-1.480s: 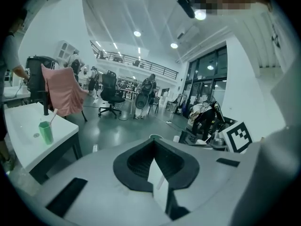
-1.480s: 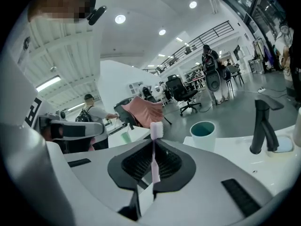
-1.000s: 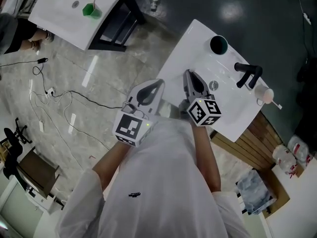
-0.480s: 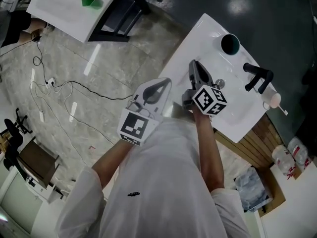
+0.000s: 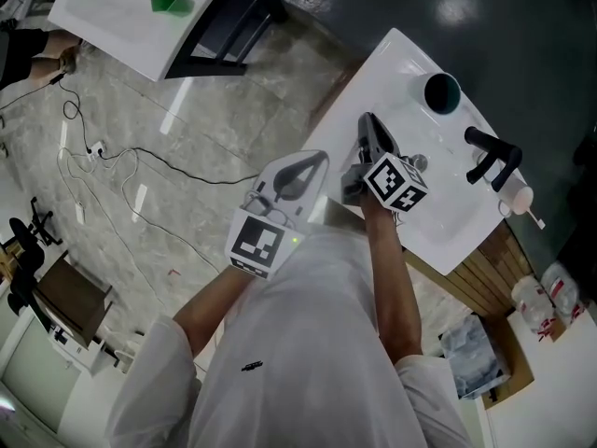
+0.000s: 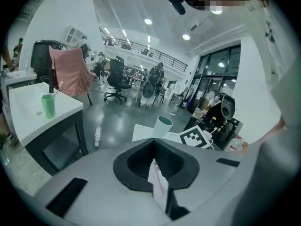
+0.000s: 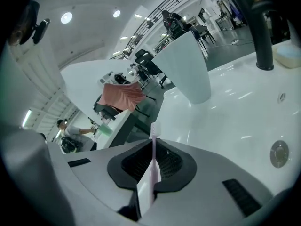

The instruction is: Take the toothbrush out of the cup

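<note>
We see a white counter (image 5: 382, 82) with a basin sunk in it; a teal cup (image 5: 441, 92) stands upright on it near the far edge; a black faucet (image 5: 492, 155) rises well apart from the cup; a metal drain (image 5: 417, 162) sits in the basin, nearer us; a small pink thing (image 5: 520, 199), which we cannot make out, lies just beside the faucet; a second counter (image 5: 103, 17) farther off bears a green cup (image 5: 169, 0).

cup (image 5: 441, 92) on sink top (image 5: 392, 82), faucet (image 5: 492, 155) to its right
</note>
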